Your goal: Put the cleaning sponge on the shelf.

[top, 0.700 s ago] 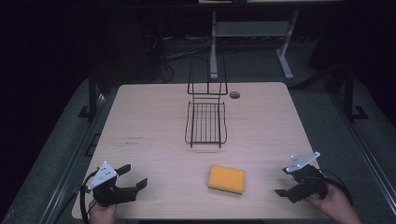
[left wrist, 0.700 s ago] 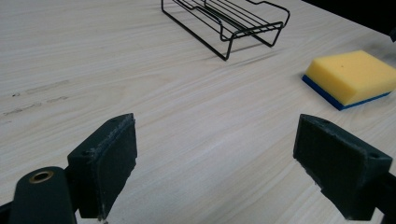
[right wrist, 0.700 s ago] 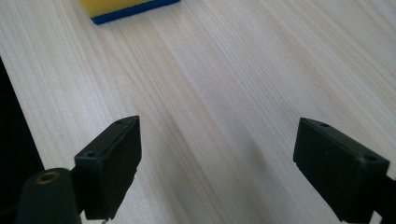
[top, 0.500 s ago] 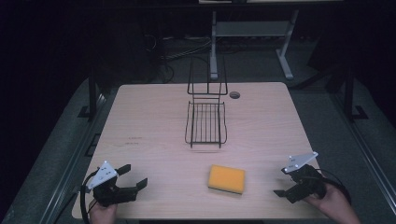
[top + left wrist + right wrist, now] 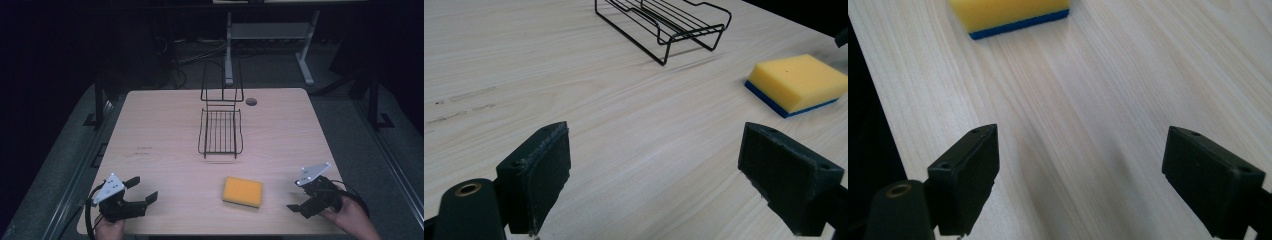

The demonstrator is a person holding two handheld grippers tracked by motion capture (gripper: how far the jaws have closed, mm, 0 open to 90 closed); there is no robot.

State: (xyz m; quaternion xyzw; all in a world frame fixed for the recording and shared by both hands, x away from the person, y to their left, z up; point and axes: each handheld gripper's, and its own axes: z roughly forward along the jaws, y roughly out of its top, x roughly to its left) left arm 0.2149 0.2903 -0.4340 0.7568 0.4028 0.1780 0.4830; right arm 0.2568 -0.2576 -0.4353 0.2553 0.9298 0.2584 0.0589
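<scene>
Here the yellow sponge (image 5: 242, 191) lies flat on the table (image 5: 150, 130) near its front edge, between the left gripper (image 5: 141, 190) and the right gripper (image 5: 296, 198), touching neither. Both have their jaws wide apart, empty. The left gripper view reveals the sponge's blue underside; the high view shows the wire rack (image 5: 220, 131) behind.

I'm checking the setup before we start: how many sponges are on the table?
1. The yellow sponge with a blue underside lies flat near the table's front edge, right of centre, in front of the black wire rack. Nothing on the table could hide another.
</scene>
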